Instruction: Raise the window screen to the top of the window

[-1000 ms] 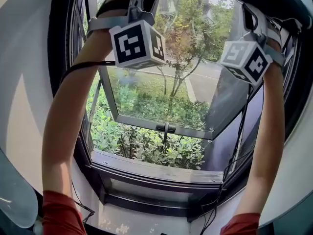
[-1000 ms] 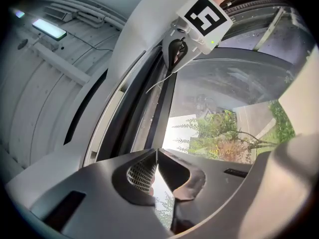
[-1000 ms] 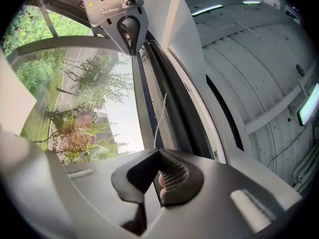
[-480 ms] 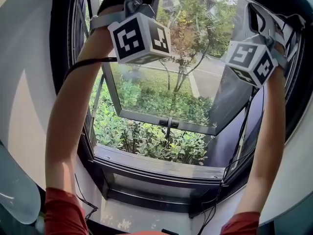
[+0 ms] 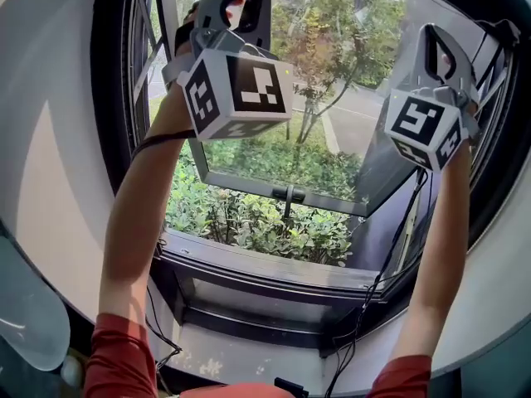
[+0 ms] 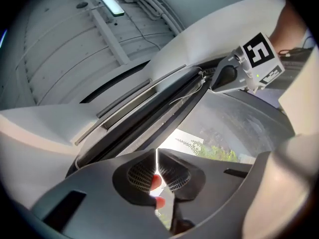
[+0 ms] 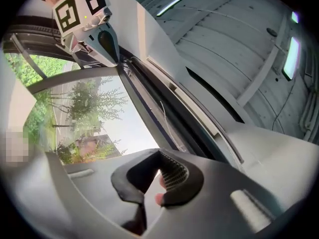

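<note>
Both arms reach up at the window's top. In the head view the left marker cube (image 5: 236, 94) and the right marker cube (image 5: 423, 127) face me, and the jaws beyond them are hidden. My left gripper (image 6: 157, 156) is shut with only a sliver of light between its pads and nothing in them. My right gripper (image 7: 159, 172) is shut and empty too. Each points up at the dark top rail (image 6: 149, 114) (image 7: 149, 91) of the window frame, a little short of it. No screen mesh shows across the opening (image 5: 249, 222).
The glass sash (image 5: 282, 152) is swung outward, its handle (image 5: 288, 194) at the bottom edge. Bushes and trees lie outside. The dark sill (image 5: 265, 272) is below, and cables (image 5: 373, 297) hang at the right. A white curved wall (image 5: 58, 181) surrounds the window.
Both hands have come down a little from the window's top and rolled, so the cubes show other faces. Jaws stay shut.
</note>
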Tool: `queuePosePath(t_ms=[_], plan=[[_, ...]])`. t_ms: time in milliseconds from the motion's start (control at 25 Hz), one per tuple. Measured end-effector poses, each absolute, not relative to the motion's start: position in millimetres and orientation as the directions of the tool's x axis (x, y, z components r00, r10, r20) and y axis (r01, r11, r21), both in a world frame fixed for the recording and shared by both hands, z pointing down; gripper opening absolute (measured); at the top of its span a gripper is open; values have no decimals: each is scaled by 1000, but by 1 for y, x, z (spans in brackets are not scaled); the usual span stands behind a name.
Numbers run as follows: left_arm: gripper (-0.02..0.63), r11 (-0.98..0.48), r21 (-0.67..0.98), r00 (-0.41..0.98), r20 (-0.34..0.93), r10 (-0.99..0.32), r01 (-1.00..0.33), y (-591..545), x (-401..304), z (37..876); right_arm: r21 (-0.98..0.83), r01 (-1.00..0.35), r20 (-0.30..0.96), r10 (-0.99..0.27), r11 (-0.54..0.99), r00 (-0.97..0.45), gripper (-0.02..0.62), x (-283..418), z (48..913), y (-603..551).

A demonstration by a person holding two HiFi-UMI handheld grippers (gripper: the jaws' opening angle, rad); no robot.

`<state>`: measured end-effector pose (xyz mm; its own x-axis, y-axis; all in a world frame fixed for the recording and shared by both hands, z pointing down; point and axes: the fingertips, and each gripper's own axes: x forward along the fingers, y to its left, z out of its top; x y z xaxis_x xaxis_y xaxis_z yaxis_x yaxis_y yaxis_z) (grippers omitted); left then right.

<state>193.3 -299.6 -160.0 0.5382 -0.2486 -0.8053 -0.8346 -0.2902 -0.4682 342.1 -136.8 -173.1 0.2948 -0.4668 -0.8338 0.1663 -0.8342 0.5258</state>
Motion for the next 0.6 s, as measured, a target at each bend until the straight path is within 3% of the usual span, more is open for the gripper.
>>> queuePosePath(t_ms=[280,600], plan=[[15,-501,-391,565,-783,-260,-772,-300,195,-102,511,-45,-817,-501,-859,286,9,329,-111,-135],[11,-615,-362,629,-720,-293,-701,-296,197,-16,476,-323,-771,-565,-818,295,9,318,-36,-138]])
